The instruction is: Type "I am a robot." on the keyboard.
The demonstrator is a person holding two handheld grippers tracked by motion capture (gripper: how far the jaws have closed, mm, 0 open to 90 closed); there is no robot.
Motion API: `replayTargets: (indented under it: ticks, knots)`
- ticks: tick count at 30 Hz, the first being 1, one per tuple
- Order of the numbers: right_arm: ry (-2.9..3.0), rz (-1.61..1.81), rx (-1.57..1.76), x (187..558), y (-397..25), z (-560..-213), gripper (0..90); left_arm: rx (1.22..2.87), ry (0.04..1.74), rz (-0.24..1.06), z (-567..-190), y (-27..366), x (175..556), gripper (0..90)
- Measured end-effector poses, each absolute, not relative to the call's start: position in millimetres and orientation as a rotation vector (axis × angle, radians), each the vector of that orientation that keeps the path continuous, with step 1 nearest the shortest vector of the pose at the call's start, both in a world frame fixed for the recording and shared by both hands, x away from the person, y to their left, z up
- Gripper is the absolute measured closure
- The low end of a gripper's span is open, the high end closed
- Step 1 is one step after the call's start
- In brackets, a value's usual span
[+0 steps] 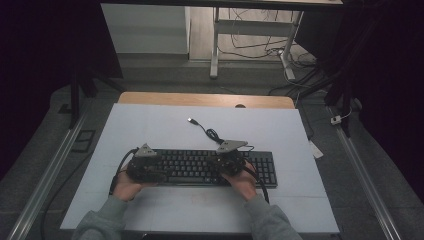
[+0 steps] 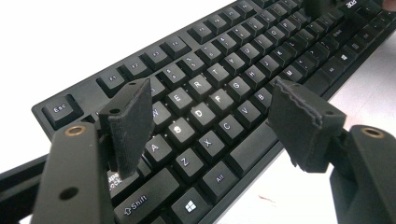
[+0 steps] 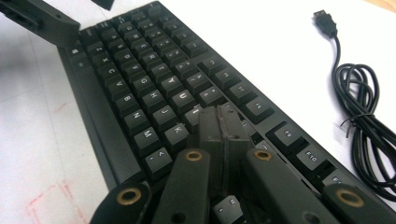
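- Two grippers are held over the black keyboard [image 1: 210, 167].
- Left gripper [image 2: 212, 116]: its jaws are spread wide above the A, S and D keys, nothing gripped.
- Right gripper [image 3: 223, 126]: its jaws are pressed together, tips set among the keys beside K.
- Coiled USB cable [image 3: 369, 126] is seen just beyond the right gripper.

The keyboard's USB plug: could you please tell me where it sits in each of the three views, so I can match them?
High view: the USB plug lies on the white mat, beyond the keyboard, at centre.
Left gripper view: I cannot find it there.
Right gripper view: it lies at the top right, above the coiled cable.
Shared landmark: the black keyboard, crossing all three views.
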State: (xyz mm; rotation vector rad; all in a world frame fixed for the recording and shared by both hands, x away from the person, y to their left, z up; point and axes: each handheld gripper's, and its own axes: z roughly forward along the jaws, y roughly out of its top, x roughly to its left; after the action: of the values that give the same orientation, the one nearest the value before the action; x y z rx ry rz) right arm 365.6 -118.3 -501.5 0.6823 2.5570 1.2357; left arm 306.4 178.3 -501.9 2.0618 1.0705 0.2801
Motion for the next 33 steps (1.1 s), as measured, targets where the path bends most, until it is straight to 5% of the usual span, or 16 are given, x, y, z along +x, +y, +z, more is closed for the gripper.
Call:
replayTargets:
  ticks: [33]
  knots:
    - [2.577,1.168,0.711,375.9,-100.0,-516.5,89.6,2.079,1.070,0.286,-504.9,177.1,306.6,31.0]
